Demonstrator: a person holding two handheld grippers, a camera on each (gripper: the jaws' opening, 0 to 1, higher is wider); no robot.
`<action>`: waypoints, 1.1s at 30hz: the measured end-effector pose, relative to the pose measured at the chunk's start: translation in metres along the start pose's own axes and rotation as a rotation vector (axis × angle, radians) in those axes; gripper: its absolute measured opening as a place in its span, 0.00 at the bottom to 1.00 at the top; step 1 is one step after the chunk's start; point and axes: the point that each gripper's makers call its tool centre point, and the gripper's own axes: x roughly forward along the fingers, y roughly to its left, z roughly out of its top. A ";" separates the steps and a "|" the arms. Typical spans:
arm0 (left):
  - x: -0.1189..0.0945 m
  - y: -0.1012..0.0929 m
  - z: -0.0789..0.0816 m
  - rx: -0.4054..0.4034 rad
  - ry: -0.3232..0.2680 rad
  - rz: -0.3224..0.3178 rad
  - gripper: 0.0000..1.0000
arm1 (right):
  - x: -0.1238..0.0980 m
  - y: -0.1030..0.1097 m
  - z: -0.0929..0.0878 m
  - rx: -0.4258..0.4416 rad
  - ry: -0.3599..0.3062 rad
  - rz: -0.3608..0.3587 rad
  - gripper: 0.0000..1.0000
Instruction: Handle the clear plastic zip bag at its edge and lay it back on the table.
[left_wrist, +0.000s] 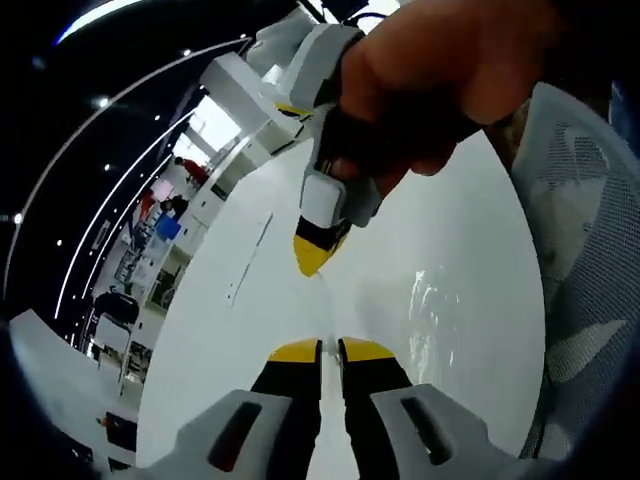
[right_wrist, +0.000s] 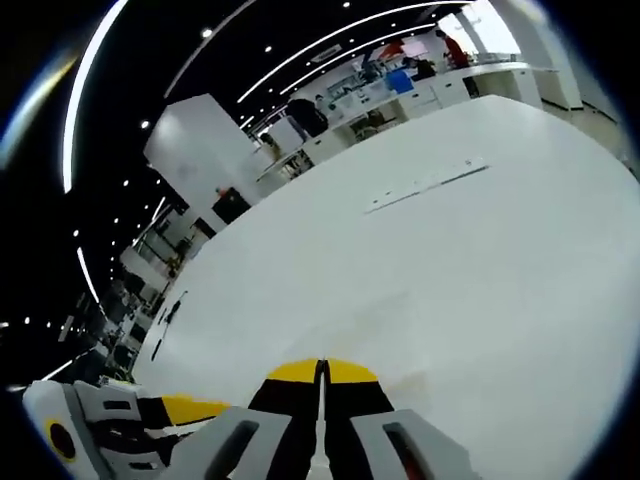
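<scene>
We see one clear plastic zip bag (left_wrist: 440, 300) lying flat on the white worktop (left_wrist: 250, 330), showing up as little more than a patch of glossy wrinkles and pale glints against the surface, just beyond the left tool's tips and a little toward the worktop's edge where a mesh chair (left_wrist: 585, 250) stands. Its outline is hard to trace, and whether any tool touches it we cannot tell. We count two tools. The left tool (left_wrist: 331, 348) has its yellow-tipped black jaws drawn nearly together with only a thin slit between them and nothing visibly held. The right tool (left_wrist: 322, 250), gripped by a hand (left_wrist: 440, 80), points its yellow tip down toward the worktop just ahead of the left one; in the right gripper view its jaws (right_wrist: 321, 368) are pressed together, with nothing seen between them. One thin pale strip (right_wrist: 425, 185) lies on the worktop well apart from the tools, toward its far edge.
</scene>
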 end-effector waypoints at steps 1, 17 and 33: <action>-0.001 0.002 0.000 -0.011 -0.003 0.000 0.07 | 0.002 -0.003 0.000 -0.006 -0.003 0.000 0.00; -0.002 0.046 0.029 -0.250 -0.051 0.055 0.13 | -0.001 0.009 0.003 -0.078 -0.011 0.000 0.00; 0.028 0.026 0.022 -0.326 0.046 0.001 0.21 | -0.003 0.014 0.005 -0.047 -0.038 0.011 0.00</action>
